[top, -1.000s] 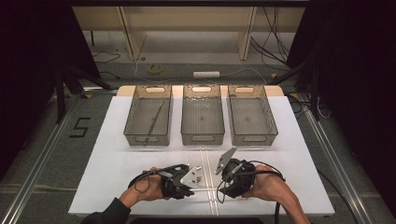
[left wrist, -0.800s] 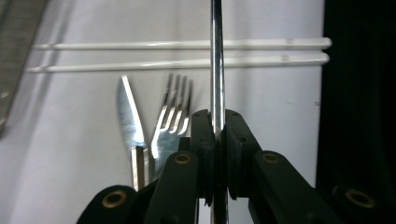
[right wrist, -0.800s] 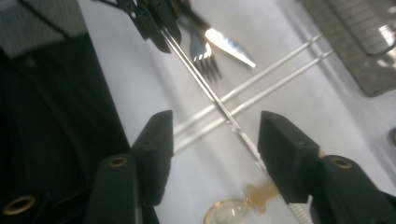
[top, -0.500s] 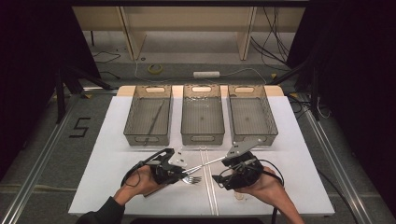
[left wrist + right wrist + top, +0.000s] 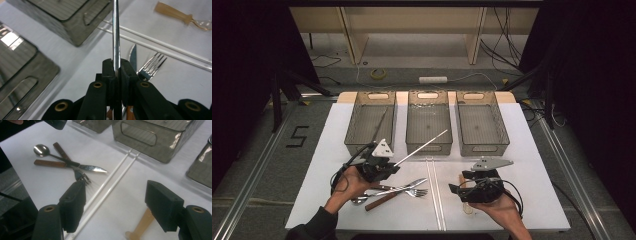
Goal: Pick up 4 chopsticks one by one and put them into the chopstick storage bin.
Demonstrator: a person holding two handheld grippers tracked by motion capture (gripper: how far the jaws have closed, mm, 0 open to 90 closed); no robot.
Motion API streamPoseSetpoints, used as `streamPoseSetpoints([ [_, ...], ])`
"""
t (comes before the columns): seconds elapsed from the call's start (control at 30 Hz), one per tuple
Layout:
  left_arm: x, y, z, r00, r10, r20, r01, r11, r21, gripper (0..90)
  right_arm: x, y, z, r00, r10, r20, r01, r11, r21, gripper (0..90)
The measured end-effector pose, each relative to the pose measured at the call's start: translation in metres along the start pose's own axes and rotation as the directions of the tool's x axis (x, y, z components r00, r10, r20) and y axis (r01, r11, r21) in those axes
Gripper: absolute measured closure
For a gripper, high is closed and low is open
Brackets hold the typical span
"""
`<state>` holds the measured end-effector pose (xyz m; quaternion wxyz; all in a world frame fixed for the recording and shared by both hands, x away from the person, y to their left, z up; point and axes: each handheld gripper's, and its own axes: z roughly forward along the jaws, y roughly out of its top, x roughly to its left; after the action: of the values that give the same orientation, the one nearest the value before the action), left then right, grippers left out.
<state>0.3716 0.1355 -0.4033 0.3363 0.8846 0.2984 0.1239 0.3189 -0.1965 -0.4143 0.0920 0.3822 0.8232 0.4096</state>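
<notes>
Left basket, far left of the row, has one thin rod lying in it. In front of it the left gripper is clamped tight on a metal chopstick; in the left gripper view the pads pinch the stick right at its near end w/ no gap. The chopstick is off the table, slanting up & away toward the front wall of the middle basket, tip just short of it.

Just below/right of that gripper lies a pile of cutlery on the white table: spoon, wood-handled knife, forks, all crossing & touching. Next to them, abt centre, two white chopsticks lie side by side, running front to back.

Right gripper sits low nr the table, right of the white pair. Its jaws have just been opening & stand wide apart w/ nothing between the pads. A tan plastic utensil lies on the table under it, not gripped. Right basket behind it.
</notes>
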Motion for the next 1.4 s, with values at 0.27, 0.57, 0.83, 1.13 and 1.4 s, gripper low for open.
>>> streamPoseSetpoints([
  [0.27, 0.025, -0.004, -0.007, 0.9933, -0.102, -0.054, 0.1, 0.9946, -0.028, 82.9, -0.001, -0.006, -0.002, 0.9999, 0.01, 0.003, -0.01, 0.9999, -0.013, 32.1],
  [0.57, 0.06, -0.004, -0.01, 0.9684, -0.212, -0.132, 0.206, 0.9768, -0.06, 82.9, 0.001, -0.011, -0.003, 0.9994, 0.027, 0.023, -0.026, 0.9995, -0.019, 30.2],
  [0.83, 0.097, -0.003, -0.005, 0.9263, -0.32, -0.199, 0.312, 0.9474, -0.072, 82.9, 0.003, -0.014, -0.004, 0.9996, 0.022, 0.019, -0.021, 0.9997, -0.015, 29.9],
  [1.13, 0.123, 0.001, -0.002, 0.8981, -0.376, -0.229, 0.366, 0.9268, -0.084, 82.9, 0.004, -0.015, -0.005, 0.9996, 0.02, 0.018, -0.02, 0.9997, -0.011, 30.0],
  [1.4, 0.134, 0.001, 0.005, 0.8838, -0.4, -0.243, 0.393, 0.9163, -0.078, 82.9, 0.004, -0.016, -0.006, 0.9997, 0.018, 0.015, -0.018, 0.9997, -0.017, 29.8],
])
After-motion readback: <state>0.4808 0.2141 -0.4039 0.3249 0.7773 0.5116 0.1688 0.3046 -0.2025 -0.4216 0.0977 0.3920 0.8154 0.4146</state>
